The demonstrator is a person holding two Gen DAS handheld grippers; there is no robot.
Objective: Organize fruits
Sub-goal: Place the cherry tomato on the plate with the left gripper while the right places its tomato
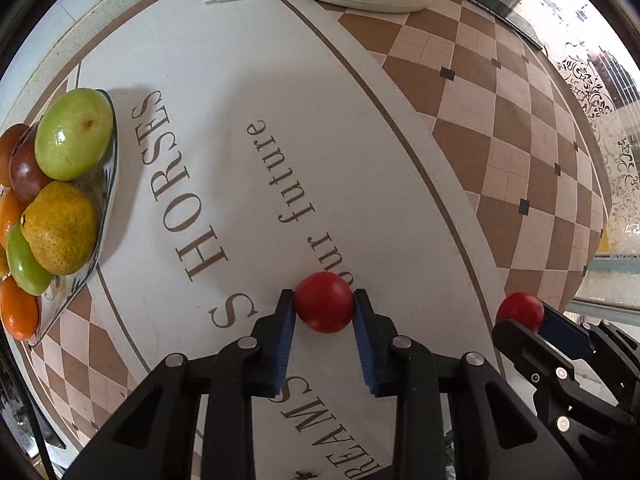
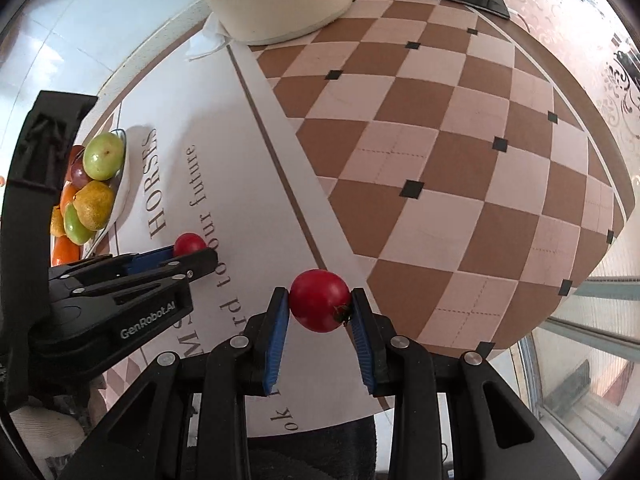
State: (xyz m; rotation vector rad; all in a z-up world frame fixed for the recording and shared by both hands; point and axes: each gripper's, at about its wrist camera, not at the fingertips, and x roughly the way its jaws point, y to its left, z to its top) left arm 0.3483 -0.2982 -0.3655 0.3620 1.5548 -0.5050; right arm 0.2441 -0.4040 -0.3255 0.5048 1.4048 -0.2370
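I have a round red tomato-like fruit [image 1: 325,302] pinched between the blue pads of my left hand-held gripper [image 1: 324,308], the jaws closed down to the fruit's width, and it looks to be held just above the white printed tabletop [image 1: 224,92]. My right hand-held gripper [image 2: 320,306] grips a second round red fruit with a dark stem end [image 2: 320,300] the same way, stem turned toward its right pad. The shallow glass dish piled with green, yellow, orange and dark red fruits [image 1: 109,184] sits well off to the left of both grippers, near the tabletop's left edge. The left gripper is clearly the nearer of the two; in the right wrist view it lies between my right gripper and the dish. I judge the left fruit should go first, swinging left toward the dish, with the right following once that path opens. Being round, neither fruit needs any particular orientation.
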